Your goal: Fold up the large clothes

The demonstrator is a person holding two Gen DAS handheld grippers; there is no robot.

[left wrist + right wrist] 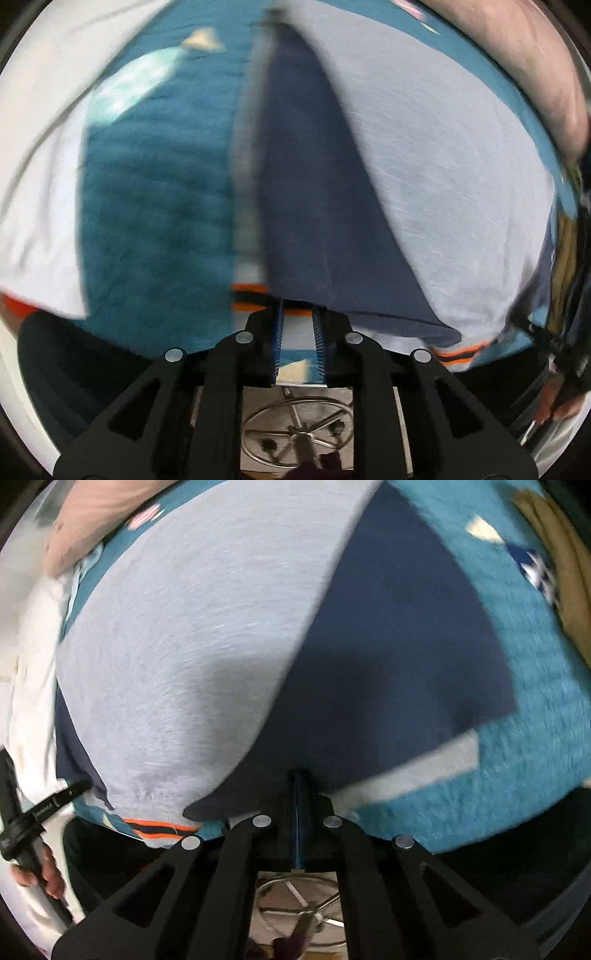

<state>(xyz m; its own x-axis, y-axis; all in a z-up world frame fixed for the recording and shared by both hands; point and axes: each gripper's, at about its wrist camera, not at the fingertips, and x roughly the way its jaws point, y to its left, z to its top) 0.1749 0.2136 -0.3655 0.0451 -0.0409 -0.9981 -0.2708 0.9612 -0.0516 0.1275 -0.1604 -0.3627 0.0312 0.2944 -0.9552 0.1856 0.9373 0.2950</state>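
A large garment, light grey (436,206) with navy panels (317,229), lies on a teal blanket (155,229). It also shows in the right wrist view, grey (177,657) and navy (388,672). My left gripper (299,317) has its jaws a small gap apart at the navy hem; the cloth edge sits at the fingertips, and whether it is pinched is unclear. My right gripper (298,779) is shut on the navy hem at the near edge. The left gripper's handle (33,812) and a hand show at the far left of the right wrist view.
White cloth (40,155) lies at the left and a pink pillow (535,74) at the top right. A tan item (557,554) lies at the right. An orange-striped band (162,829) marks the blanket's near edge. A chair base (299,432) stands on the floor below.
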